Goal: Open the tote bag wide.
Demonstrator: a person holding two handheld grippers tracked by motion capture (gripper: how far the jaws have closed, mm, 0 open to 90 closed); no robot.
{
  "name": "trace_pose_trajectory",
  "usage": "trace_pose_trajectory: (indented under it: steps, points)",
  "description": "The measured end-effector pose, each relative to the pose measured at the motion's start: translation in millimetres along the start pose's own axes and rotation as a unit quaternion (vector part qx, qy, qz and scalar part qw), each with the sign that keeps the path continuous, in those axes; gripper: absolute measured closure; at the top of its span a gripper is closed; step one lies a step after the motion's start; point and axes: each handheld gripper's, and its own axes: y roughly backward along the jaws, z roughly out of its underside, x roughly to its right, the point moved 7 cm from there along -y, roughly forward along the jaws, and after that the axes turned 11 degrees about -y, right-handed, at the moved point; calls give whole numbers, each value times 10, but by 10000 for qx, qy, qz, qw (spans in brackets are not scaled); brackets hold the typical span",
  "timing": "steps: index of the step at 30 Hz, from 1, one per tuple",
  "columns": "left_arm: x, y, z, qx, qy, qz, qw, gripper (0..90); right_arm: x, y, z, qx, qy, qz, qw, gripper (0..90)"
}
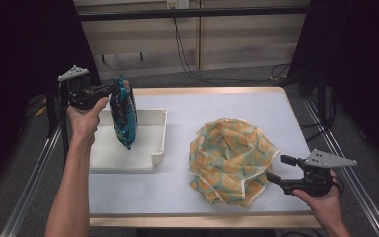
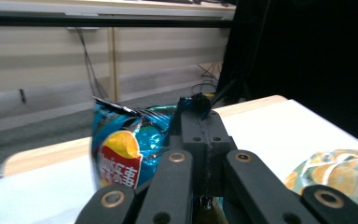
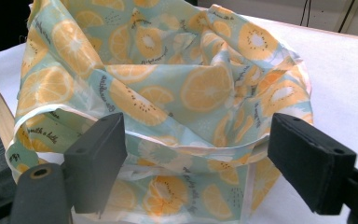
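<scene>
Chip bag [image 1: 124, 114] (hanging upright) from raised left gripper [image 1: 112, 89] above tray [image 1: 150, 148]

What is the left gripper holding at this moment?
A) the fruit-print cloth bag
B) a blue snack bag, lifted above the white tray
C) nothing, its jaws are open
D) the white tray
B: the left gripper is shut on the top of the blue snack bag, which hangs over the white tray.

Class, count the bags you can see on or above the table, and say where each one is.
2. The blue chip bag hangs from the left gripper above the white tray. The fruit-print cloth bag sits at the table's right. Its inside is hidden.
</scene>
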Motion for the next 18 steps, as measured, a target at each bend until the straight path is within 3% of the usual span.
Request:
trace_pose_trajectory:
  steps: [1, 11, 18]
  points:
    - [12, -31, 11, -58, -58, -69, 9999, 900, -4, -8, 4, -8, 1, 9, 10000, 193]
    - [183, -401, 43, -174, 13, 13, 9998, 900, -20, -29, 5, -25, 14, -32, 10000, 193]
    - [315, -611, 0, -283, 54, 227, 9993, 900, -27, -24, 15, -28, 5, -55, 10000, 193]
